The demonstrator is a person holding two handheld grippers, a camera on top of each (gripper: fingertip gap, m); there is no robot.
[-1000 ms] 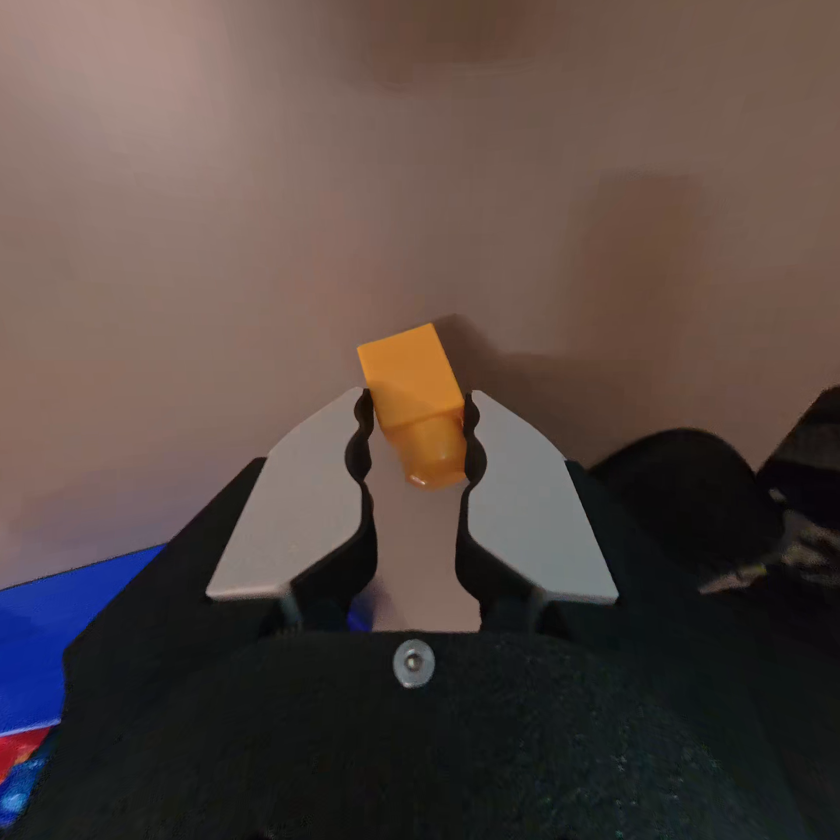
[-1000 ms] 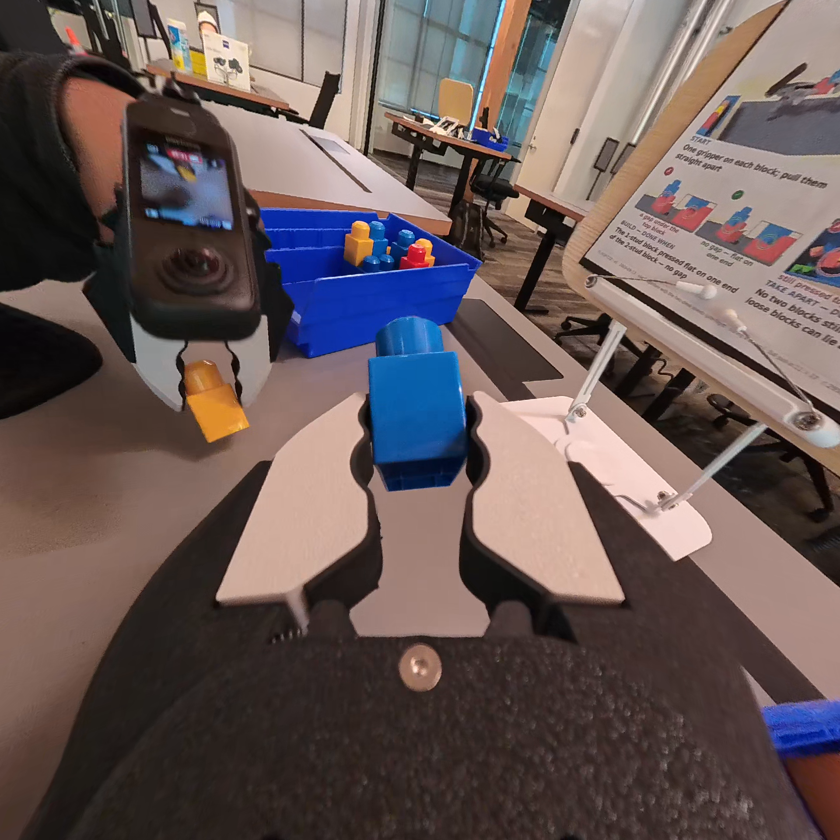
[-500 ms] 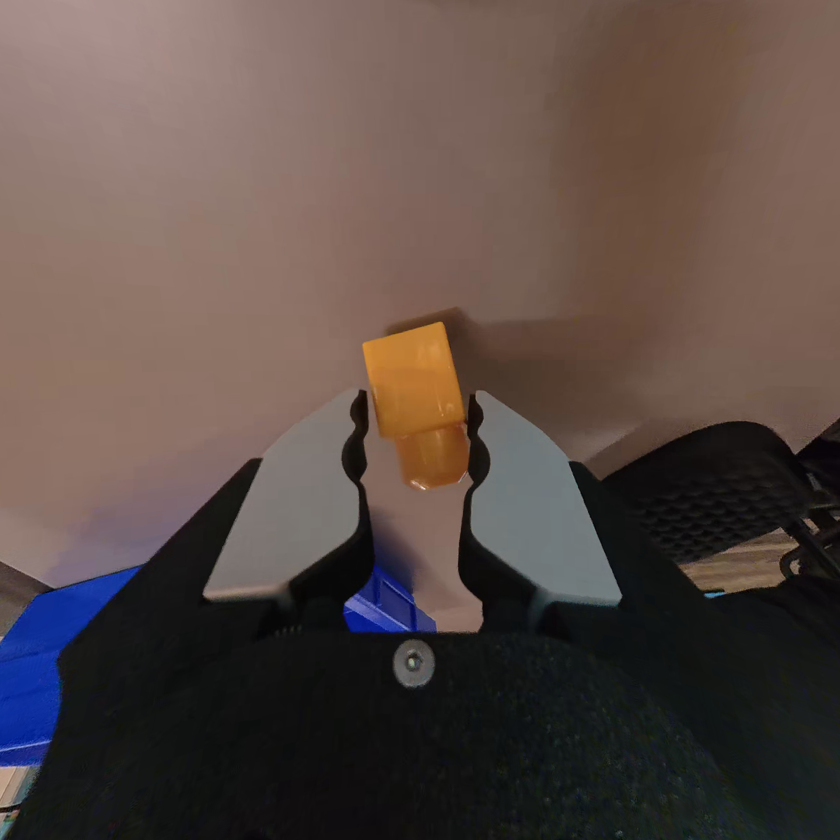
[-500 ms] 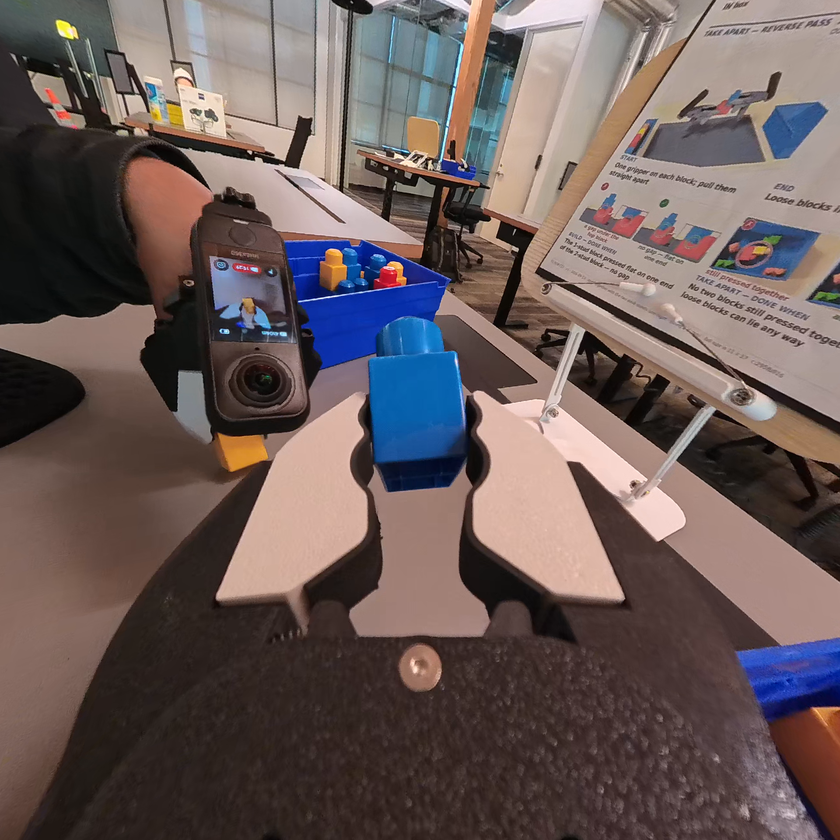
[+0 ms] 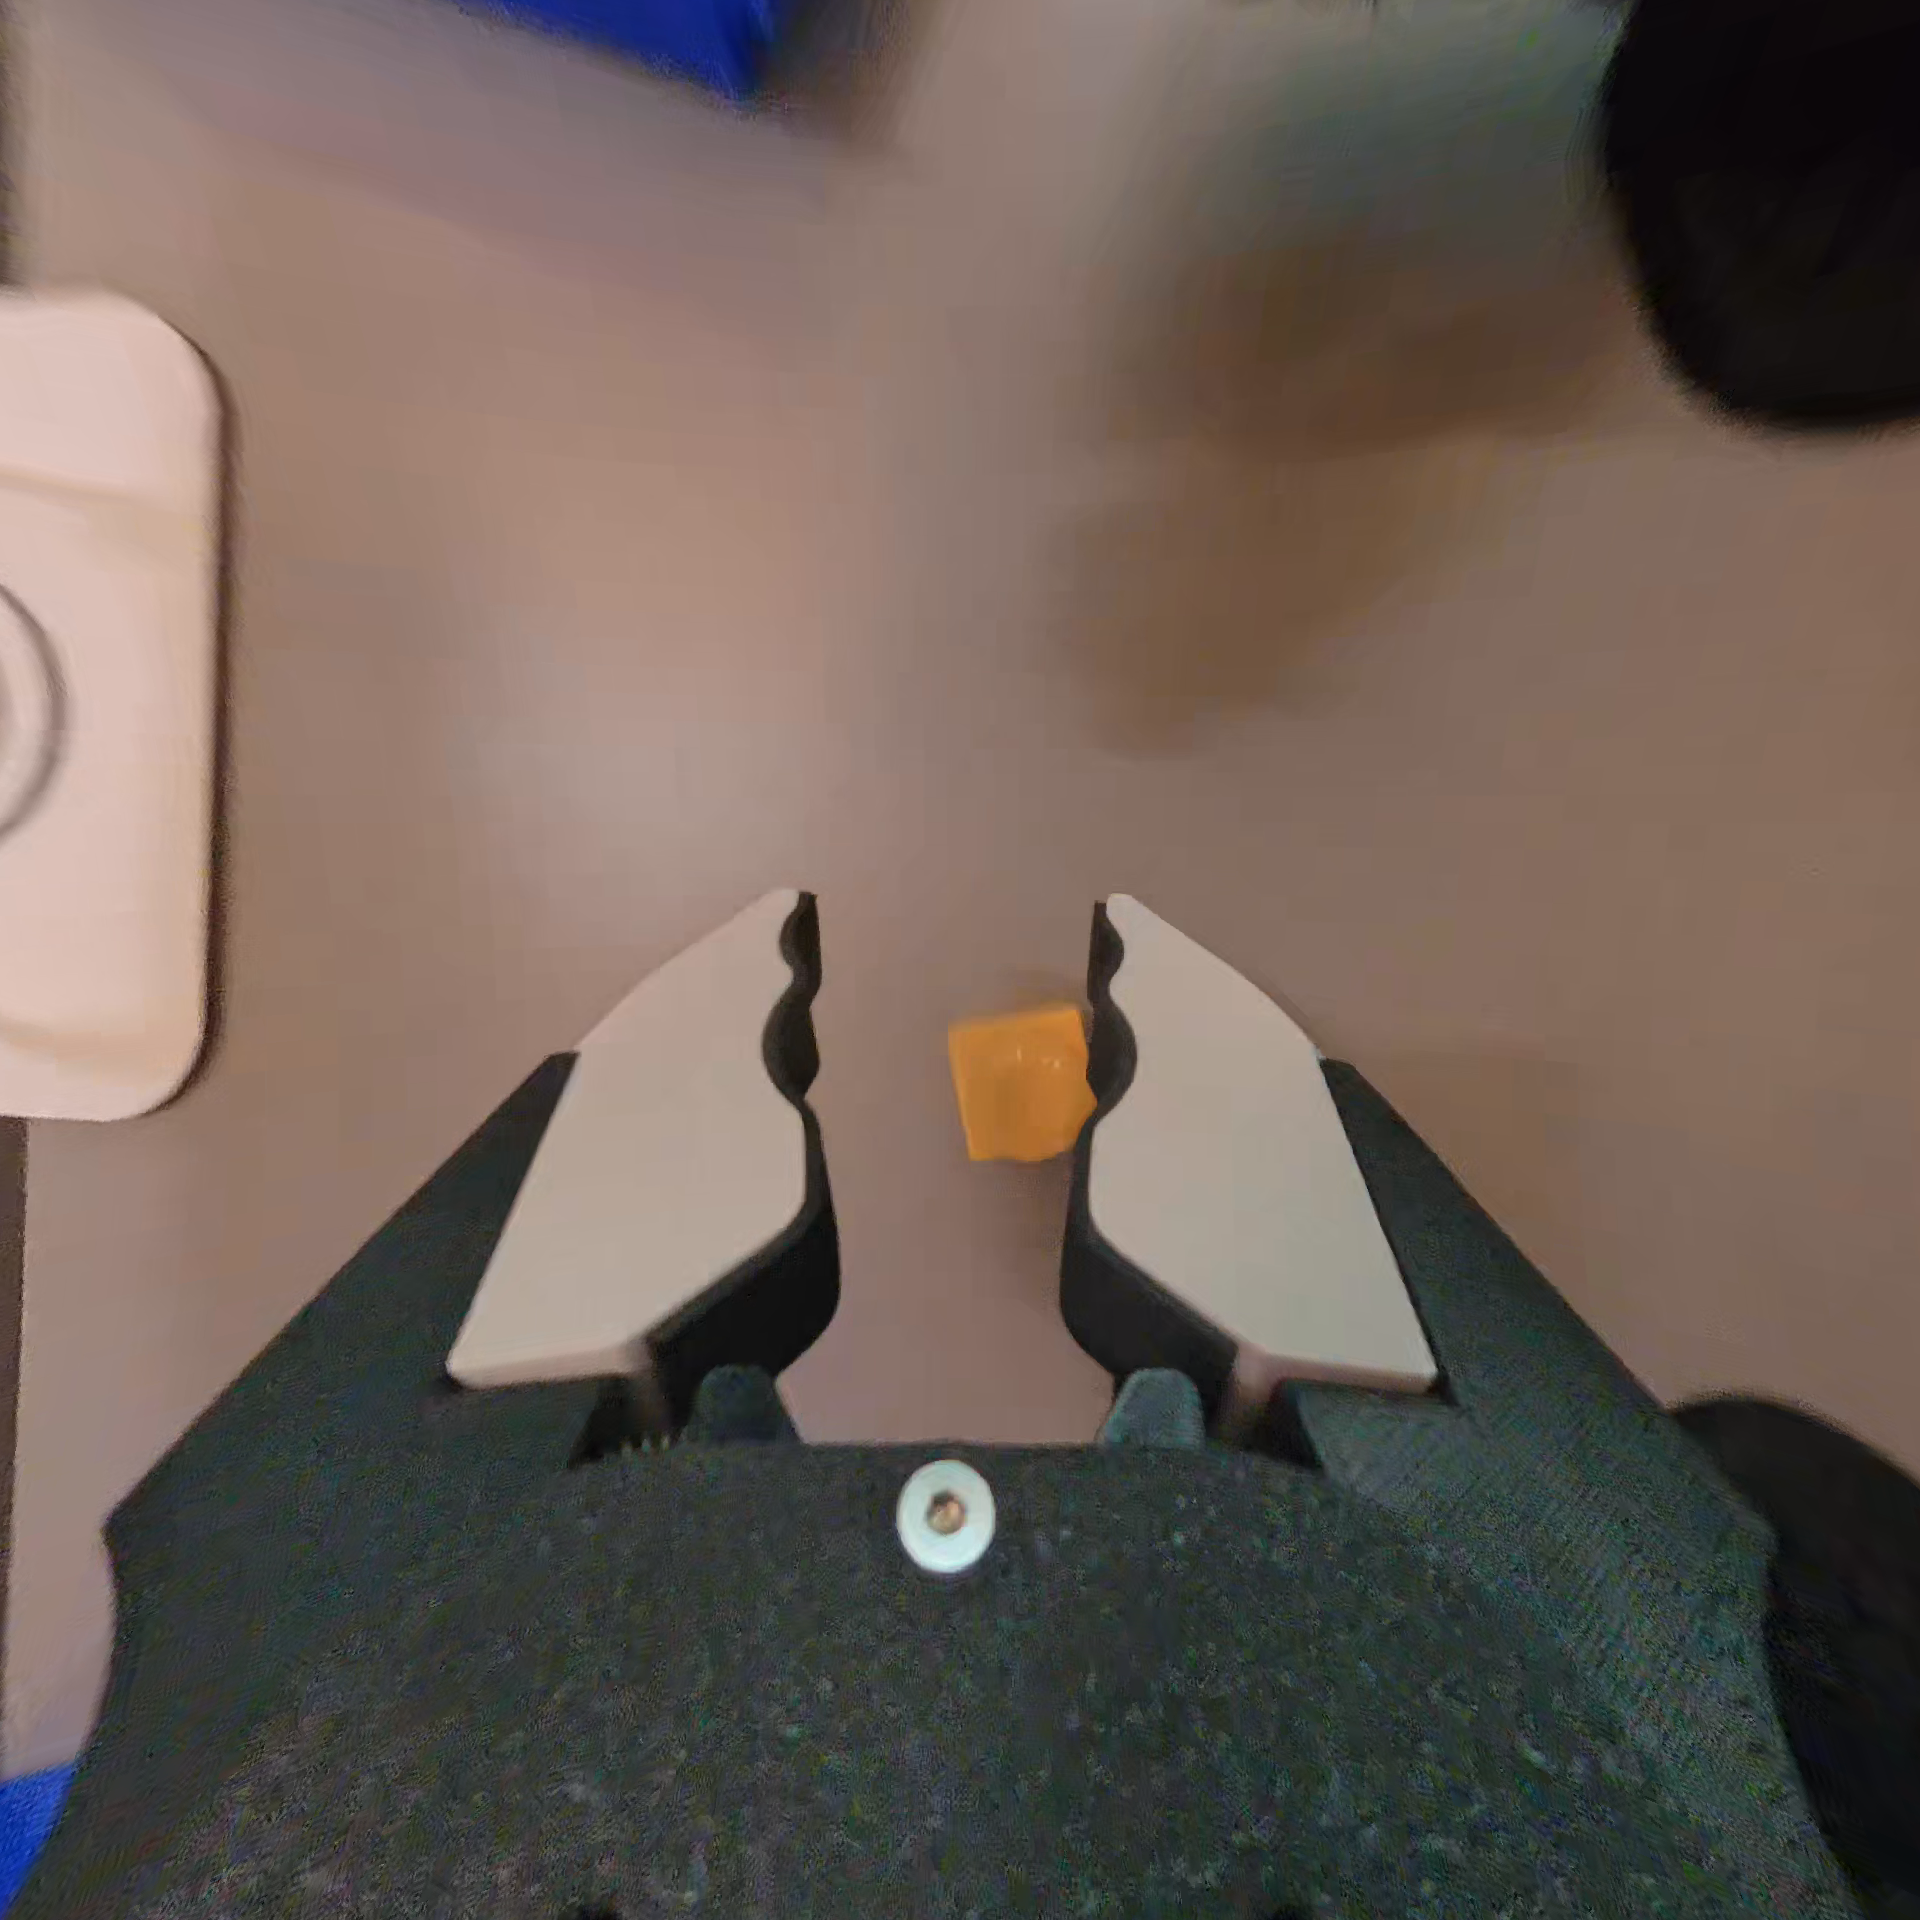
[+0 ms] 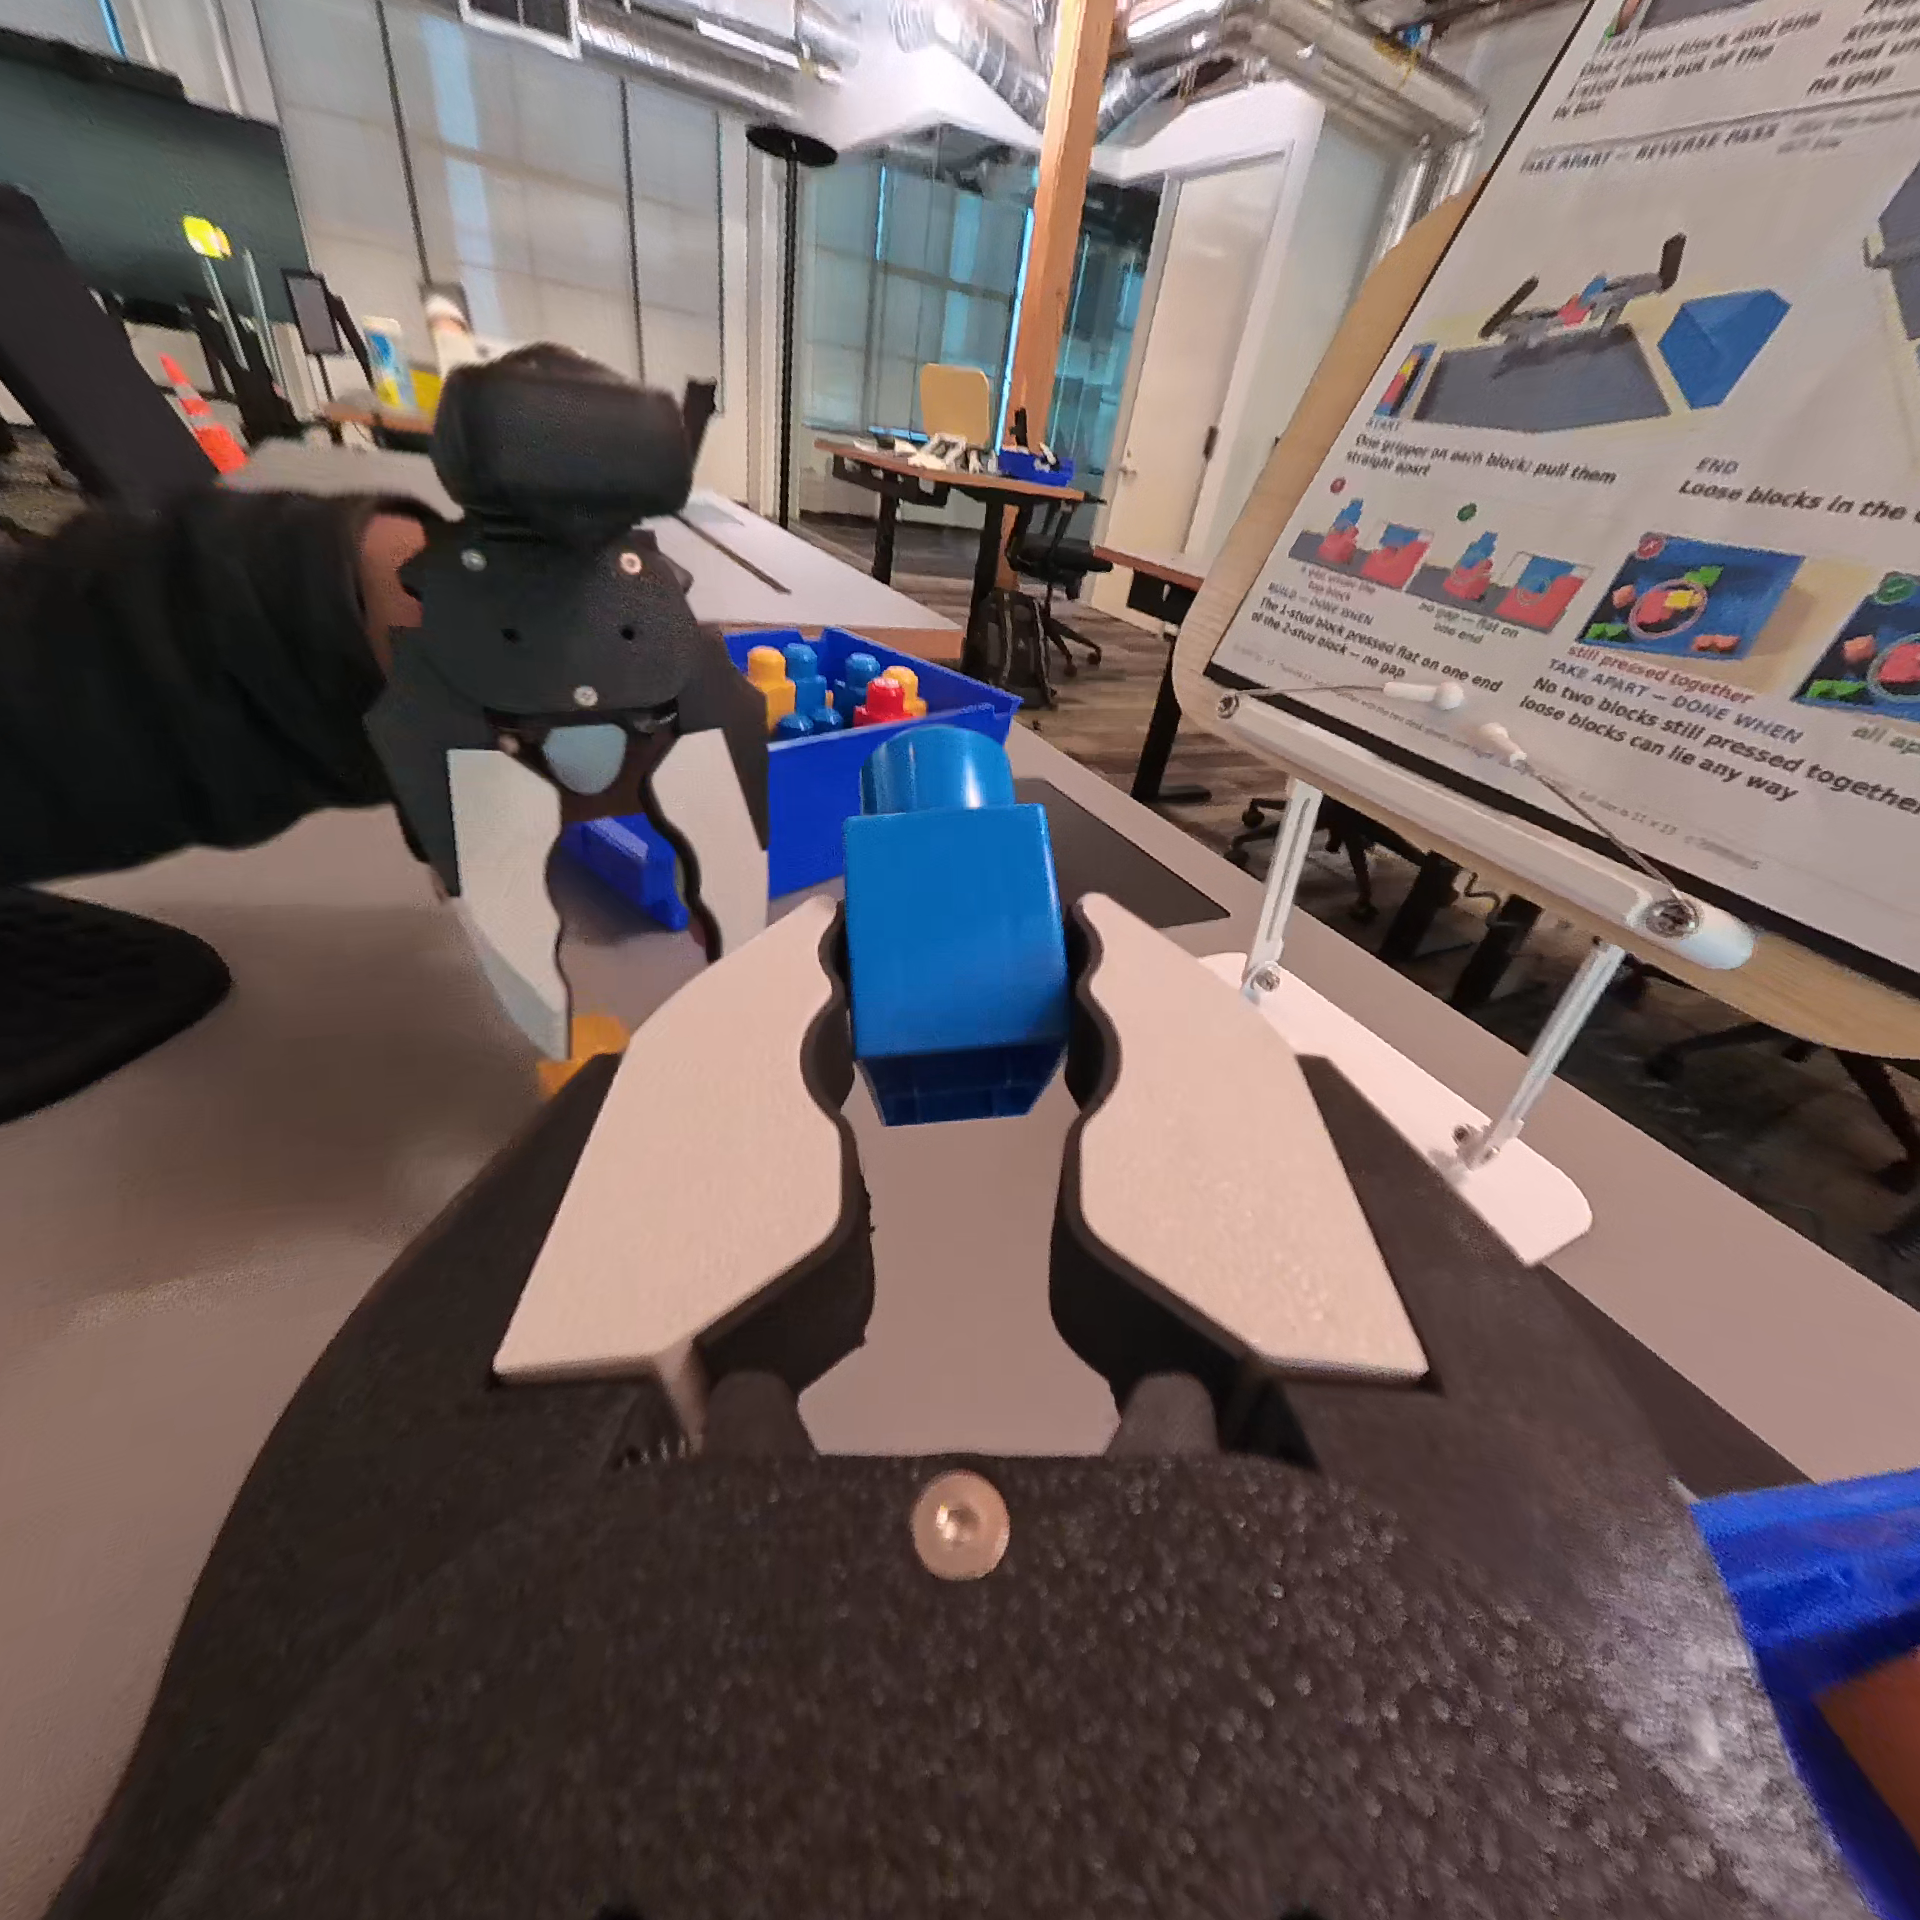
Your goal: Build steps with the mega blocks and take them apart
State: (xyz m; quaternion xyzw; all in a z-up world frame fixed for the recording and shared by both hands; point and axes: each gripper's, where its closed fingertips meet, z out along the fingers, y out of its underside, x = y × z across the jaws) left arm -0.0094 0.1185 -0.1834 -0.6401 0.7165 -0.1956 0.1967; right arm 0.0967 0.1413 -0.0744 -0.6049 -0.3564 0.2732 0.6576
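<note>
Below the left gripper [image 5: 951, 977], jaws released, lies the orange block [image 5: 1018, 1081]; right gripper [image 6: 956, 1023] clenches the blue block [image 6: 951, 935] (lower gently, release flat).

Bright, perhaps window-lit room; motion blur and wide-angle bending smear edges.

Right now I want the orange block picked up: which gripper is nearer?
Left. The left gripper hangs open right over the orange block; the right gripper, holding the blue block, sits farther back.
</note>
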